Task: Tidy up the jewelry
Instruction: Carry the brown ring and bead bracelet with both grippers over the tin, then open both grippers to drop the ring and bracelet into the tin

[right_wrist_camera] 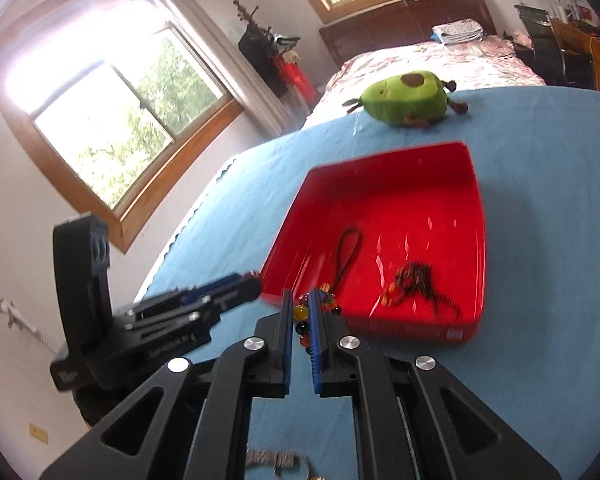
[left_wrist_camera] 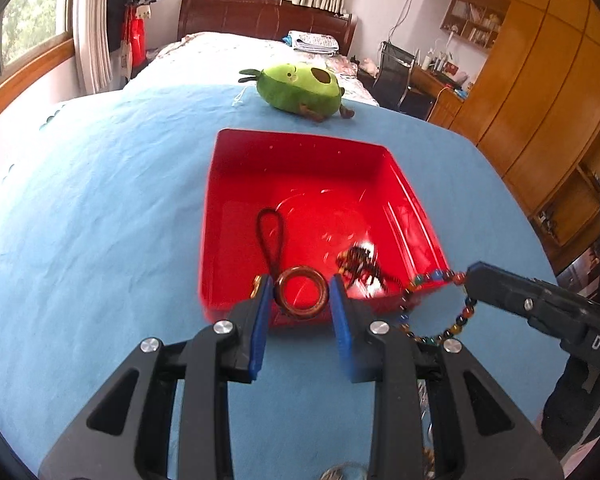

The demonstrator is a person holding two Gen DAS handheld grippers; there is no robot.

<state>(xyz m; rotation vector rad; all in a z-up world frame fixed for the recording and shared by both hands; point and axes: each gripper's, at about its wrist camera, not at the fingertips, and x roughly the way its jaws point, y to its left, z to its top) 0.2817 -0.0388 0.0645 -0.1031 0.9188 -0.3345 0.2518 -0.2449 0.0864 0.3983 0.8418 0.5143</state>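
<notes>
A red tray (left_wrist_camera: 296, 152) (right_wrist_camera: 384, 172) sits on the blue cloth. My left gripper (left_wrist_camera: 300, 284) (right_wrist_camera: 256, 286) hangs at the tray's near wall. Its blue pads are shut on a brown ring pendant (left_wrist_camera: 302, 294), which faces the camera. The pendant's black cord loop (left_wrist_camera: 268, 236) (right_wrist_camera: 348, 248) trails over the tray floor. My right gripper (left_wrist_camera: 470, 276) (right_wrist_camera: 300, 300) is shut on a bracelet of coloured beads (left_wrist_camera: 466, 313) (right_wrist_camera: 300, 314), which dangles by the tray's near right corner. A dark beaded piece (left_wrist_camera: 360, 264) (right_wrist_camera: 416, 280) lies blurred inside the tray.
A green avocado plush (left_wrist_camera: 300, 88) (right_wrist_camera: 406, 98) lies beyond the tray on the blue cloth (left_wrist_camera: 100, 220). A silvery chain (right_wrist_camera: 276, 460) rests on the cloth under my grippers. A bed stands behind, wooden cupboards to the right. A person's dark sleeve (left_wrist_camera: 580, 420) shows at right.
</notes>
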